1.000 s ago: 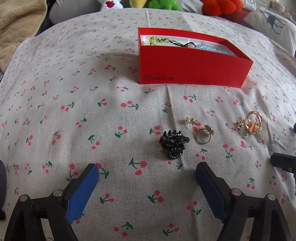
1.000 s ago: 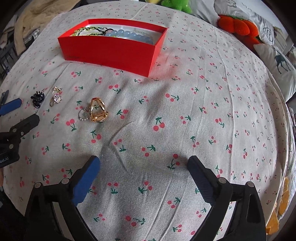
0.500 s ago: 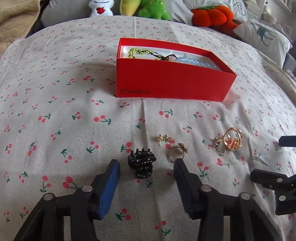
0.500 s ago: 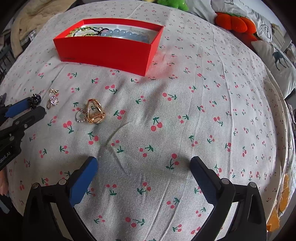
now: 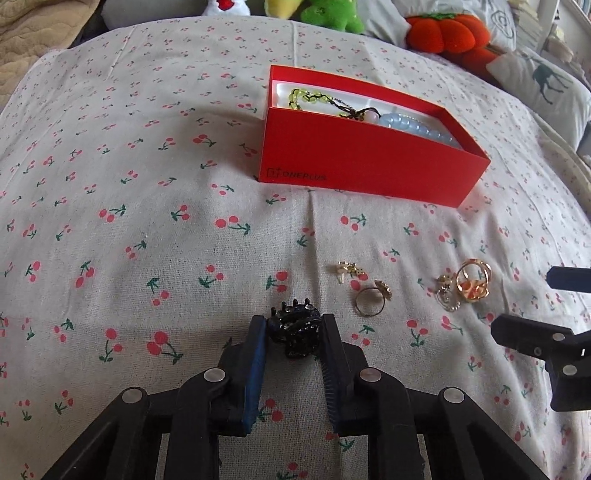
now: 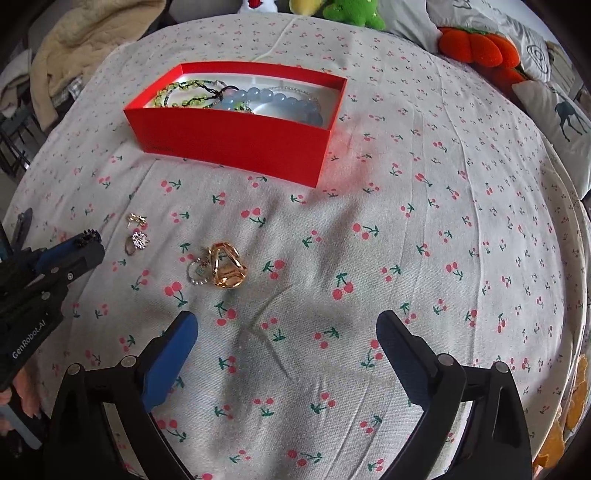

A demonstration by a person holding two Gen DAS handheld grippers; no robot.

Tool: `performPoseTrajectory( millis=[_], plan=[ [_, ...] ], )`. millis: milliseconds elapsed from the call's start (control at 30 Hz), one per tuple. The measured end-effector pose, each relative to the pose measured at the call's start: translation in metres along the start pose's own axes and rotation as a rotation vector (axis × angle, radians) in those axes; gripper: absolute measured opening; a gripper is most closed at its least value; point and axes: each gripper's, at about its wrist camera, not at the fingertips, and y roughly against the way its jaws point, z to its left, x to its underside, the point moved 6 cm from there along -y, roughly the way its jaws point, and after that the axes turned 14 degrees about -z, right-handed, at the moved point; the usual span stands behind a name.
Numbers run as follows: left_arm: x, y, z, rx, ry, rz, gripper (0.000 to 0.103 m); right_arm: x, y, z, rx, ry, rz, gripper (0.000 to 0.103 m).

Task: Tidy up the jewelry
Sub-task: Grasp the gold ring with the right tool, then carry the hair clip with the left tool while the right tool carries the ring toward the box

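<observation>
Left gripper point(image 5: 293, 334): its jaws have just been closing and now pinch the small black toothed plastic hair claw point(image 5: 294, 331), one blue pad against each side of it.
Hair claw: sits on the white cherry-print cloth point(image 5: 147, 206), its teeth poking up past the fingertips.
Just right of the claw: a thin gold ring with a flower top point(image 5: 371, 300); a small gold stud earring point(image 5: 347, 268) lies just beyond it.
Farther right: a chunky gold openwork ring point(image 5: 473, 280) touching a silver beaded ring point(image 5: 447, 295).
Red cardboard box point(image 5: 369, 162): stands open beyond the loose pieces, well apart from them; inside lie a green bead bracelet point(image 5: 303, 96) and a pale blue bead bracelet point(image 5: 417, 127).
Right gripper point(image 6: 286, 339): jaws spread wide over bare cloth, nothing between them, with the chunky gold ring near its left finger.
Far edge: an orange plush pumpkin point(image 5: 447, 33) and a green plush toy point(image 5: 332, 13).
</observation>
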Motion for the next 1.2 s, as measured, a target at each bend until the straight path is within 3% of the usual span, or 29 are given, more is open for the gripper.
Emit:
performPoseTrajectory(
  millis=[367, 600, 733, 1200],
  plan=[
    [-0.001, 0.005, 0.005, 0.008, 0.031, 0.029, 0.022, -0.017, -0.016, 0.017, -0.049, -0.112, 0.04, 0.051],
    [-0.003, 0.007, 0.005, 0.015, 0.026, 0.034, 0.023, -0.022, -0.021, 0.015, -0.044, -0.166, 0.054, 0.033],
    [-0.002, 0.008, 0.007, 0.011, 0.028, 0.04, 0.023, -0.025, -0.022, 0.015, -0.054, -0.18, 0.063, 0.017],
    [-0.004, 0.013, 0.011, 0.018, 0.025, 0.065, 0.022, -0.037, 0.003, -0.003, -0.066, -0.235, 0.025, 0.016]
  ],
)
